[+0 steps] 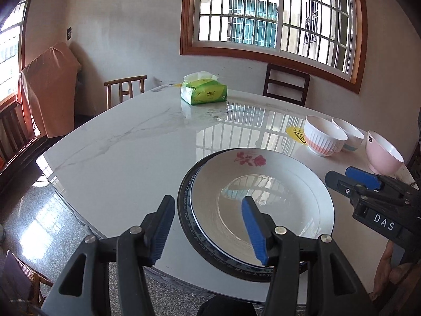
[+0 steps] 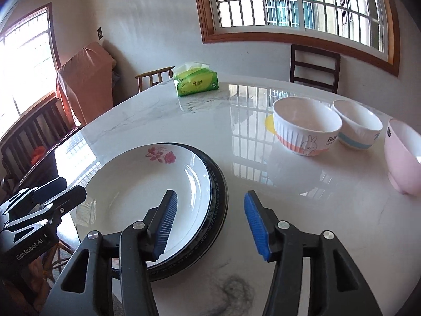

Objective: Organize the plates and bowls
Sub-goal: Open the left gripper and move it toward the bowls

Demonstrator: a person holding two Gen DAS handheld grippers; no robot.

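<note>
A white plate with a red rose [image 1: 263,200] [image 2: 147,184] lies stacked on a dark blue-rimmed plate [image 1: 184,210] [image 2: 218,205] at the table's near edge. Three bowls stand to the right: a white ribbed bowl with an orange band [image 1: 325,138] [image 2: 305,129], a white bowl with a blue band [image 1: 350,134] [image 2: 357,123], and a pink bowl [image 1: 382,152] [image 2: 405,158]. My left gripper [image 1: 208,226] is open, straddling the stack's left rim from above. My right gripper [image 2: 208,223] is open above the stack's right rim. Both are empty.
A green tissue pack [image 1: 202,89] [image 2: 196,81] sits at the far side of the white marble table [image 1: 118,158] [image 2: 289,210]. A yellow sticker [image 1: 296,133] lies by the bowls. Wooden chairs [image 1: 286,84] stand around the table, under the window.
</note>
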